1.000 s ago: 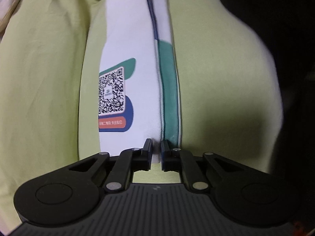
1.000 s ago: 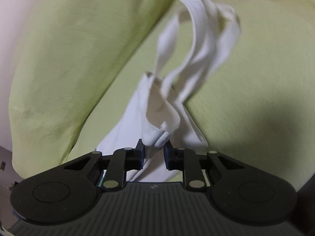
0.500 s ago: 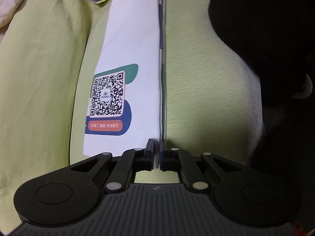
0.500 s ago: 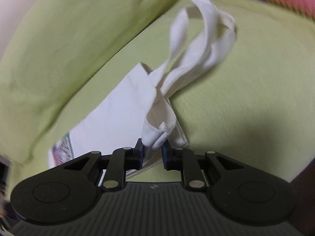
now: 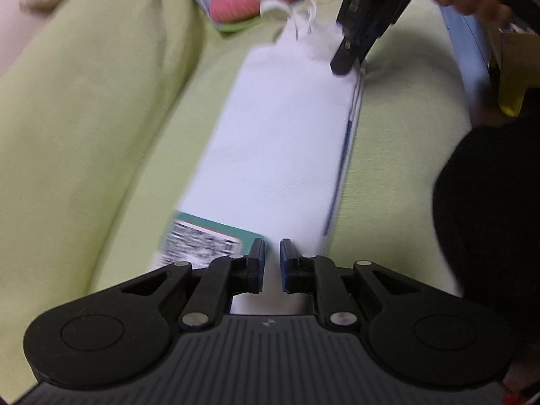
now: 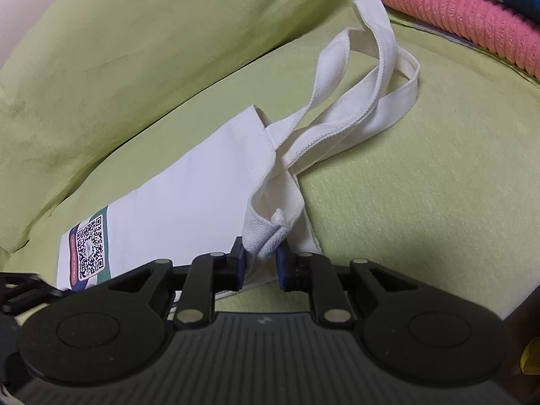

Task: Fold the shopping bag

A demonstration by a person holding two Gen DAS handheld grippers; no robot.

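The shopping bag (image 5: 280, 155) lay flat as a long white strip on the green cushion (image 5: 84, 128), with its handles (image 6: 368, 101) spread toward the pink knitted cloth (image 6: 455, 17). The right gripper (image 6: 260, 260) was closed on a bunched corner of the bag near the handles (the cloth was squeezed between the blue pads). The left gripper (image 5: 271, 266) was at the other end, beside the QR label (image 5: 199, 243); its fingers stood a little apart with a narrow gap, and nothing was held between them. This view was blurred.
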